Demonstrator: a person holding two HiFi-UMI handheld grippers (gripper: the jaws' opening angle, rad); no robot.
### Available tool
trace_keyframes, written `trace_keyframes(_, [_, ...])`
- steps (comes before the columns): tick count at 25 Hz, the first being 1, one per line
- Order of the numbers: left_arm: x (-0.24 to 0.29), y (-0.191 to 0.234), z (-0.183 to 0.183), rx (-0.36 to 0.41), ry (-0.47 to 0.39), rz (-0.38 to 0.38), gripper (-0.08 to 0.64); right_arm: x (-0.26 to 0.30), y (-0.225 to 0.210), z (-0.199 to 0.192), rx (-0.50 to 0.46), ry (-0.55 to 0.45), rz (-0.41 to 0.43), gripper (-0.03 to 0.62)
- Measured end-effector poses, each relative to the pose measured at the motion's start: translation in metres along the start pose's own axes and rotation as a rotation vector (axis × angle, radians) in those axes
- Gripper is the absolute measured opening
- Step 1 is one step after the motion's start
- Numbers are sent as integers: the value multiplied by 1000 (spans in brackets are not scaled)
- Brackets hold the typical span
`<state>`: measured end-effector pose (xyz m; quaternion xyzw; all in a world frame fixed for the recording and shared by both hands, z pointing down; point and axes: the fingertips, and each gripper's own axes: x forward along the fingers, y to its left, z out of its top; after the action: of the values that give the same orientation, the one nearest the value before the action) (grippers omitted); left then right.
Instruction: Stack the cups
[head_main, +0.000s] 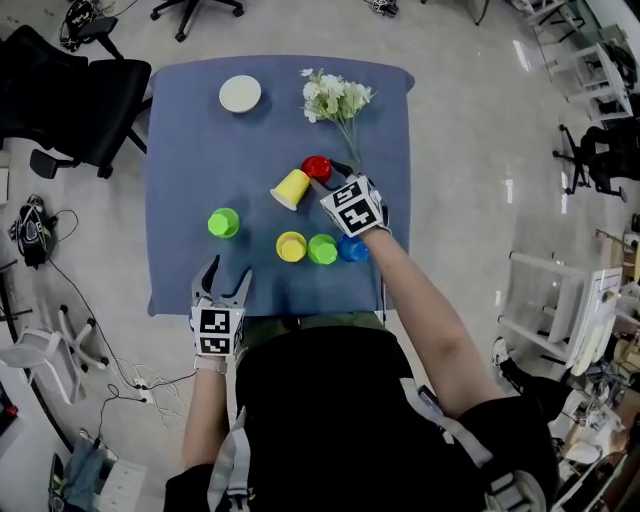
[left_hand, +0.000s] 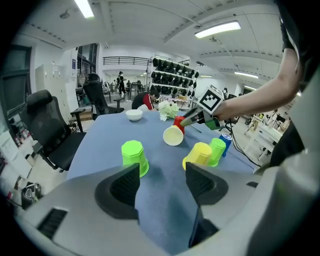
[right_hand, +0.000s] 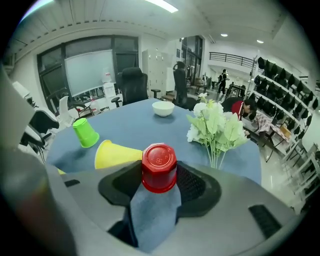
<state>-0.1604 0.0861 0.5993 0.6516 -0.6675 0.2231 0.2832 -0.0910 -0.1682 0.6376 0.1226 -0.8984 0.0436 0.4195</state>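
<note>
- Right gripper view: the right gripper's (right_hand: 159, 181) jaws pinch the upturned red cup (right_hand: 159, 165), pads against its sides. It stands on the blue tabletop (right_hand: 150, 125); its embossed base marks are unreadable.
- A tipped yellow cup (right_hand: 117, 154) lies just left of it, with flowers (right_hand: 216, 127) near on the right.
- The left gripper's (left_hand: 162, 185) jaws gape empty by the near tabletop edge, with bare cloth ahead.

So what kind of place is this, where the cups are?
Most likely an office or lab workroom. Black office chairs on wheels stand beside the blue-covered table, a whiteboard stands at the back, and long ceiling lights run overhead.
</note>
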Motion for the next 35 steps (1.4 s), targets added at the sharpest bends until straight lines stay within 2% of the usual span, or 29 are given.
trace_keyframes(8, [2, 19, -6, -3, 8, 7, 295, -17, 0, 8, 13, -42, -44, 221])
trace_keyframes(16, [6, 30, -4, 33, -6, -13, 295, -67, 1, -2, 78, -50, -97, 221])
trace_keyframes(25, [16, 47, -1, 61, -14, -15, 295, -124, 38, -27, 138, -21, -111, 221])
trace_keyframes(35, [31, 64, -2, 97, 23, 0, 295, -162, 79, -46, 177, 17, -96, 221])
